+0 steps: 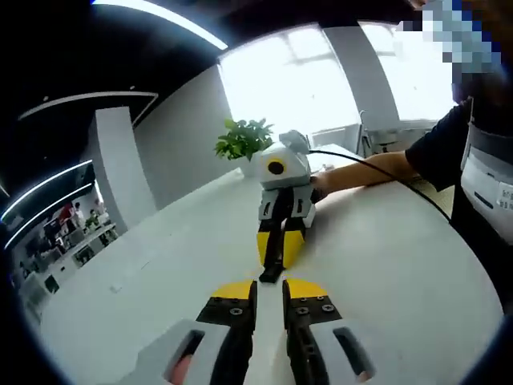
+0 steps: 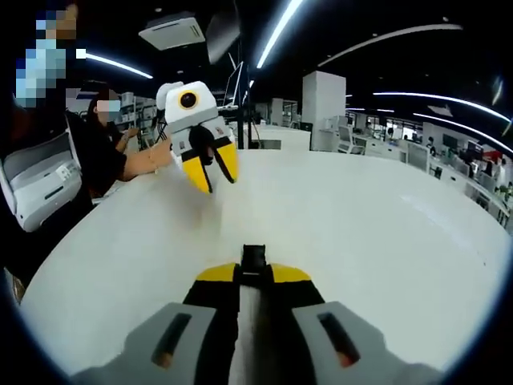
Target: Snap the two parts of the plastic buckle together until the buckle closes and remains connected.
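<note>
Where right claw (image 2: pixel 255 275) clamps it, small black buckle part (image 2: pixel 254 256); left claw (image 1: pixel 270 309) slightly parted.

Right claw (image 2: pixel 255 277) pinches small black plastic buckle part (image 2: pixel 254 258), apparently; left claw (image 2: pixel 213 172) raised above white counter (image 2: pixel 385 233).

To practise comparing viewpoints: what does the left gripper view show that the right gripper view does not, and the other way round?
The left gripper view brings in a potted plant and bright windows behind the right gripper. The right gripper view brings in a white pillar, office desks and ceiling light strips behind the raised left gripper. Shared: the white table, the person's dark sleeve, and the black buckle part clamped in the right gripper.
</note>
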`<action>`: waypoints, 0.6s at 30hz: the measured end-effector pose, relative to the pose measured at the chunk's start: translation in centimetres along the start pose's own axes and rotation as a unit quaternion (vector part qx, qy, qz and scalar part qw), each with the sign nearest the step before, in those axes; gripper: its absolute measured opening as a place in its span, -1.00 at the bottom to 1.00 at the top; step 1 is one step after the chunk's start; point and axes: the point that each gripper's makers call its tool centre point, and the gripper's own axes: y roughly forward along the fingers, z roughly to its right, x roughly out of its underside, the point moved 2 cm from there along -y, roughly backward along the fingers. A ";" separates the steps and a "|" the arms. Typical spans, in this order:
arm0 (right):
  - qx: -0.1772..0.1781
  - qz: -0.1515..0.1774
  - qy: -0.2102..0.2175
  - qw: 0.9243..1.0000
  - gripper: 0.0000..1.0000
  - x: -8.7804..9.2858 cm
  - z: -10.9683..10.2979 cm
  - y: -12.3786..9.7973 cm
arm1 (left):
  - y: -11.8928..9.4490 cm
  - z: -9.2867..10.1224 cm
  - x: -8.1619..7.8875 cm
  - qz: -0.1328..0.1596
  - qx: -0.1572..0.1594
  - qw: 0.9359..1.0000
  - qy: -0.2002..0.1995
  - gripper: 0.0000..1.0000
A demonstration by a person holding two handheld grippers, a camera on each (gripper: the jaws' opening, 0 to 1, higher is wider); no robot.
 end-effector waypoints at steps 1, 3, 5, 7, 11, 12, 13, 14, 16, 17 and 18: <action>0.002 0.000 0.001 1.000 -0.75 0.0 0.1 0.0 | 0.0 0.0 -0.1 0.004 0.001 1.000 -0.002 -0.76; 0.006 0.001 0.000 1.000 -0.75 0.0 0.3 -0.1 | 0.0 0.2 -0.3 0.009 0.004 1.000 -0.005 -0.76; 0.009 0.001 -0.001 1.000 -0.75 0.1 0.4 -0.1 | 0.0 0.3 -0.4 0.010 0.004 1.000 -0.003 -0.76; 0.011 0.002 0.000 1.000 -0.75 0.1 0.4 -0.1 | -0.1 0.4 -0.4 0.009 0.003 1.000 -0.001 -0.76; 0.014 0.001 0.000 1.000 -0.74 0.1 0.4 -0.2 | -0.2 0.5 -0.7 0.017 0.003 1.000 -0.004 -0.76; 0.016 0.001 0.001 1.000 -0.72 0.1 0.5 -0.2 | -0.2 0.5 -0.8 0.018 0.003 1.000 -0.005 -0.76; 0.017 0.000 0.002 1.000 -0.71 0.1 0.6 -0.2 | -0.2 0.5 -0.8 0.019 0.003 1.000 -0.005 -0.76; 0.018 0.000 0.001 1.000 -0.71 0.1 0.6 -0.2 | -0.2 0.6 -0.8 0.019 0.003 1.000 -0.006 -0.76; 0.022 -0.002 -0.002 1.000 -0.72 0.1 0.7 -0.3 | -0.2 0.6 -0.7 0.018 0.002 1.000 -0.006 -0.76; 0.023 -0.001 -0.003 1.000 -0.73 0.1 0.7 -0.4 | -0.3 0.6 -0.7 0.018 0.002 1.000 -0.006 -0.76; 0.026 0.001 -0.003 1.000 -0.74 0.1 0.7 -0.4 | -0.3 0.6 -0.7 0.018 0.003 1.000 -0.007 -0.76</action>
